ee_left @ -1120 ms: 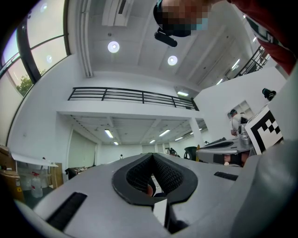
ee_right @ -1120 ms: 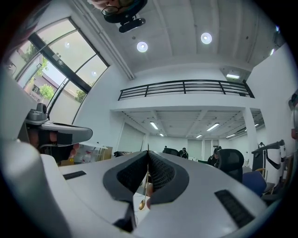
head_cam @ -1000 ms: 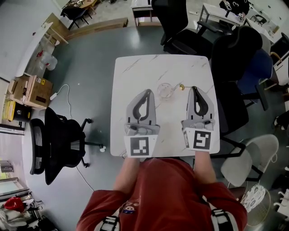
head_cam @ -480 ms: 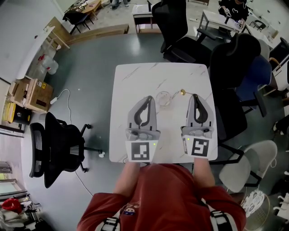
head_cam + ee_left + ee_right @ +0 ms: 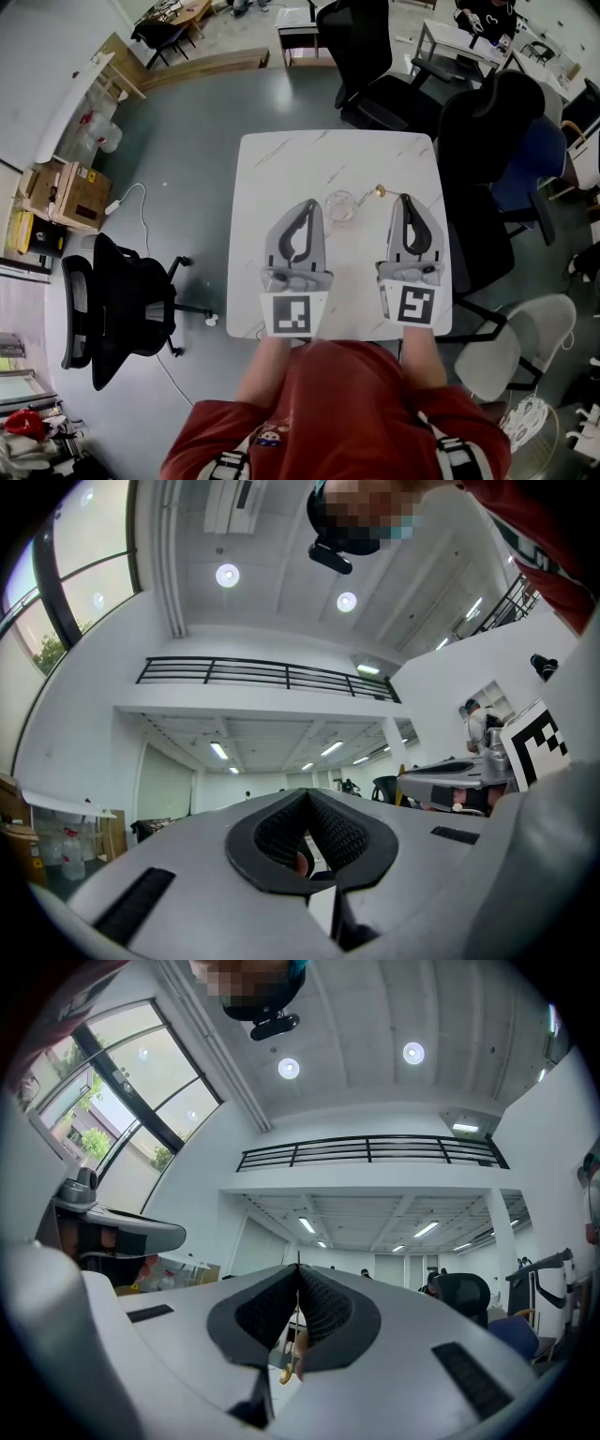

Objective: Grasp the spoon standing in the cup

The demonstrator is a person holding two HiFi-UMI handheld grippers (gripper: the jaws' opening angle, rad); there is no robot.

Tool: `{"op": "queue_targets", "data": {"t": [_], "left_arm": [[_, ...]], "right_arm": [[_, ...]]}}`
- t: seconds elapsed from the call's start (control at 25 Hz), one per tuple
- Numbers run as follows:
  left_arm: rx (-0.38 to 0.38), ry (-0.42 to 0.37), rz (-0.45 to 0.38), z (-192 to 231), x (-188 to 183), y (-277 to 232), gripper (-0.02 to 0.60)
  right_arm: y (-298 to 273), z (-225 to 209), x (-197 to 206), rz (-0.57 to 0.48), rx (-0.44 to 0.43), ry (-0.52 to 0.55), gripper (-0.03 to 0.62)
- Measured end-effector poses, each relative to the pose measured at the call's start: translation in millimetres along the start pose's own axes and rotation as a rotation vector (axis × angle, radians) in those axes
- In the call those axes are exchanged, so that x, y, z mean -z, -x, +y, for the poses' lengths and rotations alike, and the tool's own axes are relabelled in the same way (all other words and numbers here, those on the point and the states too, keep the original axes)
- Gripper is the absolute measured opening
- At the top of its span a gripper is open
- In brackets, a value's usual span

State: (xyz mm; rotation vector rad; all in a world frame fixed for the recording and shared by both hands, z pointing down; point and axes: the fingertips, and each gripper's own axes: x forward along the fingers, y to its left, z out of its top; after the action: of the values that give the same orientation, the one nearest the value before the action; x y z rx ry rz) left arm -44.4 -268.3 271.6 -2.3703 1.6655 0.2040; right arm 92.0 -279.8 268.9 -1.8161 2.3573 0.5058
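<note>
1. A person in a red top holds two claws low over a white marble worktop (image 5: 281, 159). A clear glass cup (image 5: 337, 206) stands between them, just beyond their tips.
2. The spoon (image 5: 378, 191) stands in the cup and leans out over the rim toward the right, its gold end close to the right claw (image 5: 404, 186) but apart from it.
3. Both claws are clenched. In each gripper view the jaws meet at the tip with nothing pinched between them. A gold glint, probably the spoon, shows through the window below the right tip.
4. The left claw (image 5: 308, 202) lies just beside the cup on its other side, also empty.
5. The scene fits either a moment ahead of a grasp or one after the spoon has been let go; the pictures do not settle which.
6. Risk: a clenched claw moving in on the spoon would push the handle rather than take it, levering the spoon against the rim.
7. Risk: the cup looks light and nothing holds it, so a sideways nudge could slide or tip it.
8. Risk: the handle is thin and slanted, so a pinch made off-centre could let it slip out or swing round inside the cup.
</note>
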Motion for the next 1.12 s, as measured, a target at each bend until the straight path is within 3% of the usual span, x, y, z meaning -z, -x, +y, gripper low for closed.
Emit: {"op": "queue_targets", "data": {"t": [0.08,0.24,1.12], "left_arm": [[0.029,-0.082,0.035,-0.9,3.7,0.3,0.002],[-0.023,0.047,-0.020,1.3,-0.7,-2.3,0.002],[-0.025,0.028,-0.023,2.7,-1.7,-3.2,0.002]], "right_arm": [[-0.9,-0.7,1.1,0.002,0.000,0.000,0.015],[-2.6,-1.5,1.5,0.000,0.001,-0.001,0.015],[-7.4,1.8,4.1,0.014,-0.018,0.000,0.015]]}}
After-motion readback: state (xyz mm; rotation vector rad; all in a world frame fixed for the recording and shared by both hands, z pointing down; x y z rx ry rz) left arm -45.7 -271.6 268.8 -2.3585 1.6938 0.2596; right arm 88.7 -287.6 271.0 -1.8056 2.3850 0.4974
